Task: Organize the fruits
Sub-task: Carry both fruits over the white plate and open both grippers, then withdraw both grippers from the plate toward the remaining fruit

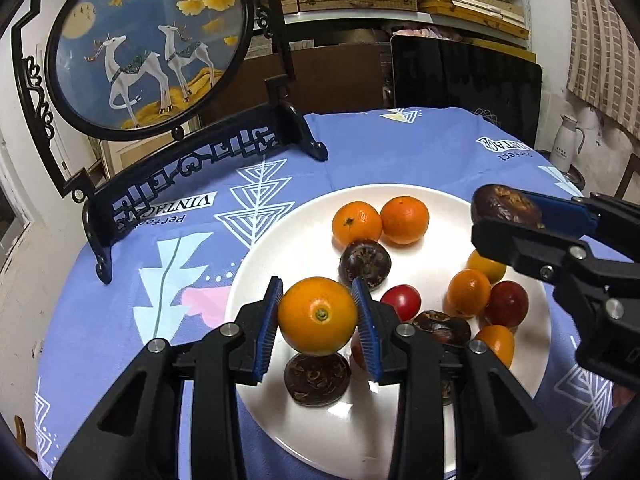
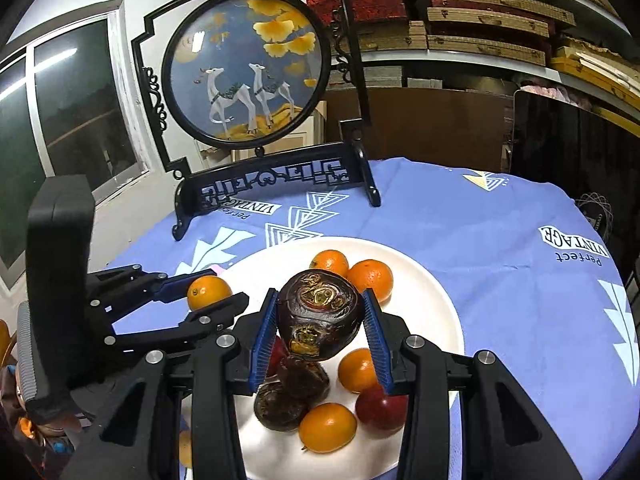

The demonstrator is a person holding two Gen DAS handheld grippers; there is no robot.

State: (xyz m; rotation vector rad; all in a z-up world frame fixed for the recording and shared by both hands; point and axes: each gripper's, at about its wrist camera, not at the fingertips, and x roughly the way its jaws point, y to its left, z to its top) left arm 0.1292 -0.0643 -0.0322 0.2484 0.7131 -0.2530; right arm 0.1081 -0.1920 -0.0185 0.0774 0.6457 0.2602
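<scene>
Left wrist view: left tool (image 1: pixel 318 316) pinches a round orange citrus fruit (image 1: pixel 317 315) between its blue pads, above the white round plate (image 1: pixel 280 264).
Right wrist view: right tool (image 2: pixel 320 320) clamps a dark brown, scarred round fruit (image 2: pixel 320 314) above that plate.
Writing: "Perfect VINTAGE" (image 2: pixel 574 244), printed upside down on the blue patterned tablecloth (image 2: pixel 460 220).
Plate: more orange, red and dark brown fruits lie on it.
Surface: round, cloth-covered; a black carved stand with a round deer picture (image 2: pixel 246 70) at its far edge.
Room: shelves of flat wooden boxes (image 2: pixel 488 24), dark window (image 2: pixel 80 104).
</scene>
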